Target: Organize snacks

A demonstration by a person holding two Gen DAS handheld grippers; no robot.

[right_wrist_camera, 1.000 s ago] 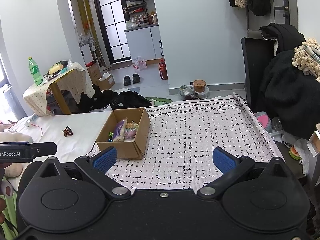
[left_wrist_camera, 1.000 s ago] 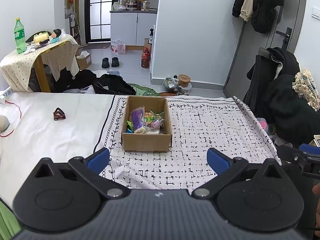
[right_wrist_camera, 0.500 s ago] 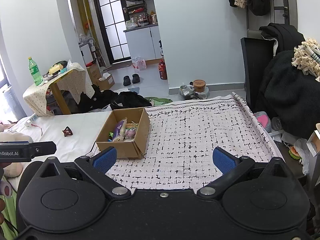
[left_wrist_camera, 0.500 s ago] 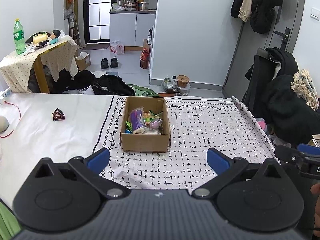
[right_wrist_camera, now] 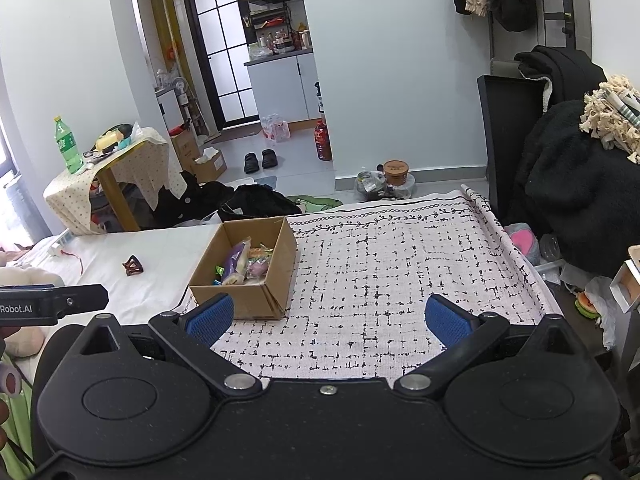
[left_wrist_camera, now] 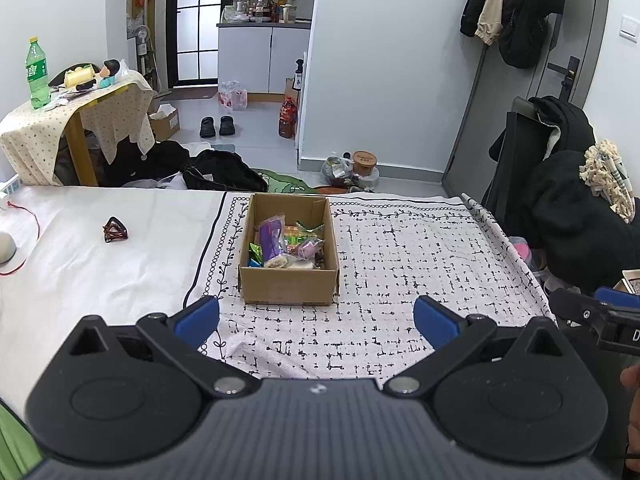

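Surface: a bed under a white sheet (left_wrist_camera: 100, 272), its right part overlaid by a patterned cloth (left_wrist_camera: 400, 264) printed with black dashes and a leafy border. Room: grey tiled floor beyond, a side table (left_wrist_camera: 60, 128) draped in a dotted cover with a green bottle (left_wrist_camera: 37, 74) standing on it, a pair of black shoes (left_wrist_camera: 217, 126) near the doorway, dark coats (left_wrist_camera: 516, 4) hanging by the door at right. Loose item: one dark hair clip (left_wrist_camera: 115, 230) on the sheet, well apart from the box. Container: one open cardboard box (left_wrist_camera: 289, 290) on the cloth's left part, holding the snacks (left_wrist_camera: 286, 246), among them a purple packet and green wrappers. Tools: left gripper (left_wrist_camera: 316, 320) spread wide, empty, held near the box's front wall; right gripper (right_wrist_camera: 327, 318) spread wide, empty, the box just beyond its left finger.
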